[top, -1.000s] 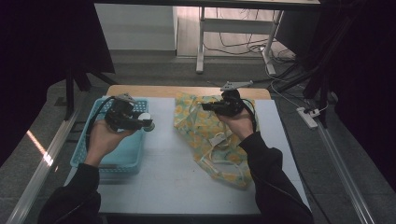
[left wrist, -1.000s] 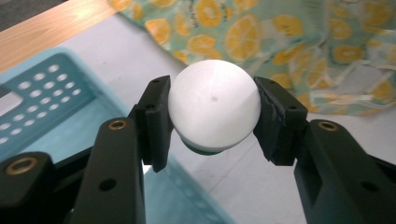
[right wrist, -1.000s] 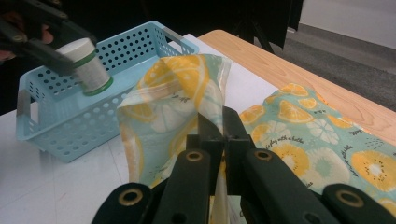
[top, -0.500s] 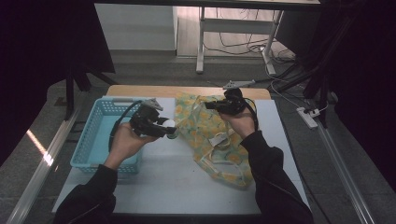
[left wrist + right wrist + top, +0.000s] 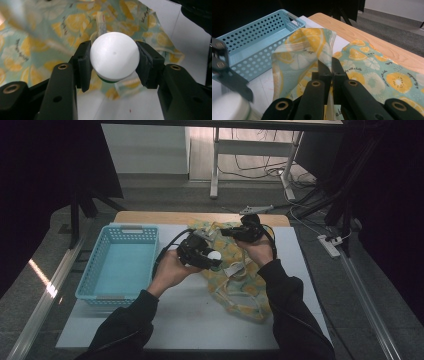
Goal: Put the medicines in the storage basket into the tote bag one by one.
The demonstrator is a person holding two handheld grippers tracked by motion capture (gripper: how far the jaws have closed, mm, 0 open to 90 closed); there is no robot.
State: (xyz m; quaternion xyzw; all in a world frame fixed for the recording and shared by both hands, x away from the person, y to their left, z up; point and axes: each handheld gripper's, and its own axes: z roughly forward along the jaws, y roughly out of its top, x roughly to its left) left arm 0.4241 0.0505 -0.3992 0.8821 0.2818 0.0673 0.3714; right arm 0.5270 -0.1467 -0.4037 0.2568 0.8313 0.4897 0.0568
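Note:
My left gripper [image 5: 209,257] is shut on a white-capped bottle [image 5: 215,255], held just above the near-left part of a lemon-print fabric bag [image 5: 242,290]. In the left gripper view the round white cap [image 5: 114,56] sits between the two jaws, a green band under it, with the bag [image 5: 30,50] behind. My right gripper [image 5: 229,232] is shut on the bag's edge [image 5: 304,47] and holds it up off the table. Its jaws [image 5: 329,66] pinch the fabric fold. The bottle's body is hidden.
A light blue perforated basket [image 5: 120,260] stands on the left of the white table top [image 5: 190,320] and looks empty. A wooden strip [image 5: 150,217] runs along the far edge. Cables and a desk frame lie on the floor beyond.
My left gripper has moved right from above the basket to over the bag, still carrying the white-capped bottle. The right gripper has stayed at the bag's far edge, holding it.

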